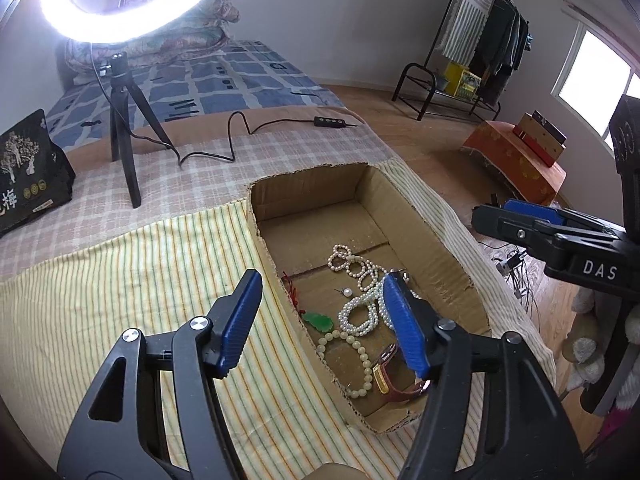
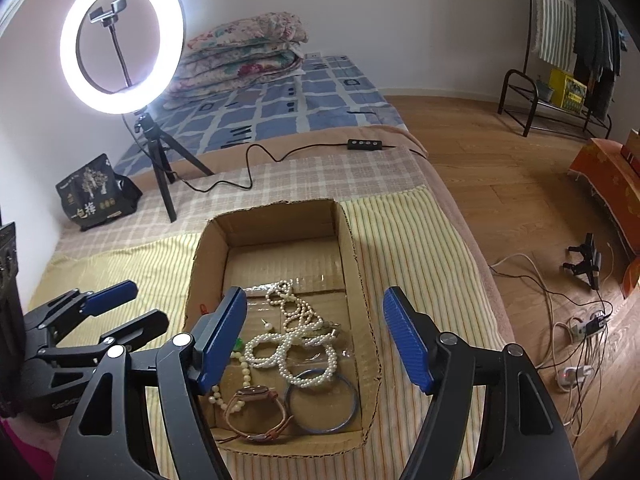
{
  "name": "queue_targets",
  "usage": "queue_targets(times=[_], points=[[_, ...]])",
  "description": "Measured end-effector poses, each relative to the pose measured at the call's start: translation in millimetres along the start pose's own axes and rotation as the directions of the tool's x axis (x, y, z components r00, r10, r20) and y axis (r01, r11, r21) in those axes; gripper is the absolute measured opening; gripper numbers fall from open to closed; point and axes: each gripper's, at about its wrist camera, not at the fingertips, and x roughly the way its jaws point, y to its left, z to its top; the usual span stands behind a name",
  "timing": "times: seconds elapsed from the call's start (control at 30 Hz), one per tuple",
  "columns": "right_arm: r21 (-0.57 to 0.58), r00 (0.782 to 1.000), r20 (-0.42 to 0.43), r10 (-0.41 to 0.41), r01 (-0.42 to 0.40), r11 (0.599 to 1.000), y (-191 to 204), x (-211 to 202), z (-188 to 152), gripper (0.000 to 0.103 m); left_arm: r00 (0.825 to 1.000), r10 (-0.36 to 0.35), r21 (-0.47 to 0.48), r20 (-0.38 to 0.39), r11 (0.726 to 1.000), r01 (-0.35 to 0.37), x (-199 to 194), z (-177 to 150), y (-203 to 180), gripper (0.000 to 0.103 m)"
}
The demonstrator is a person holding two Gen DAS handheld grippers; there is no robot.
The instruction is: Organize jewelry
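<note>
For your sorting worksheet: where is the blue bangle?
In the right wrist view, the blue bangle lies in the cardboard box's near right corner, beside the watch.

The cardboard box [image 2: 362, 276] is open at the top, so its inside can be reached from above. The far half of its floor is bare; the near half is crowded with pearl strands [image 2: 298, 344], a watch [image 2: 256, 412] and a blue bangle [image 2: 324, 402]. Entry from the sides is blocked by the box walls. The ring-light tripod [image 2: 160, 168] and its cable [image 2: 248, 172] stand well beyond the box. Striped cloth [image 2: 416, 240] beside the box lies unobstructed.
</note>
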Motion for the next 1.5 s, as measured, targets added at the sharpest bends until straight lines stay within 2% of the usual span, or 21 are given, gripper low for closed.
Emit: queue_targets(times=[0.17,0.27,0.73,0.9,1.2,1.5], points=[[-0.006,1.000,0.015,-0.017,0.017,1.000,5.4,-9.7,-0.4,0.072,1.000,0.012,0.011,0.025,1.000,-0.012,-20.4,-3.2,-0.2,0.070],[-0.005,0.999,0.031,-0.019,0.019,1.000,8.3,-17.3,-2.2,0.079,0.999,0.016,0.020,0.045,1.000,-0.017,-33.4,-4.7,-1.1,0.073],[-0.015,0.993,0.118,-0.027,0.028,0.999,30.3,-60.6,-15.6,0.079,0.991,0.050,0.069,0.123,0.996,-0.059,-98.5,-24.2,2.9,0.078],[-0.041,0.988,0.148,-0.032,0.038,0.998,46.6,-75.2,-21.8,0.079,0.986,0.065,0.084,0.155,0.993,-0.079,-119.8,-32.7,4.8,0.089],[-0.058,0.975,0.220,-0.029,0.042,0.997,72.8,-101.1,-30.9,0.081,0.983,0.104,0.113,0.150,0.986,-0.121,-143.2,-50.2,13.7,0.090],[-0.105,0.958,0.278,-0.067,0.099,0.990,106.5,-121.4,-47.2,0.082,0.975,0.139,0.105,0.175,0.982,-0.159,-173.7,-65.5,25.7,0.090]])
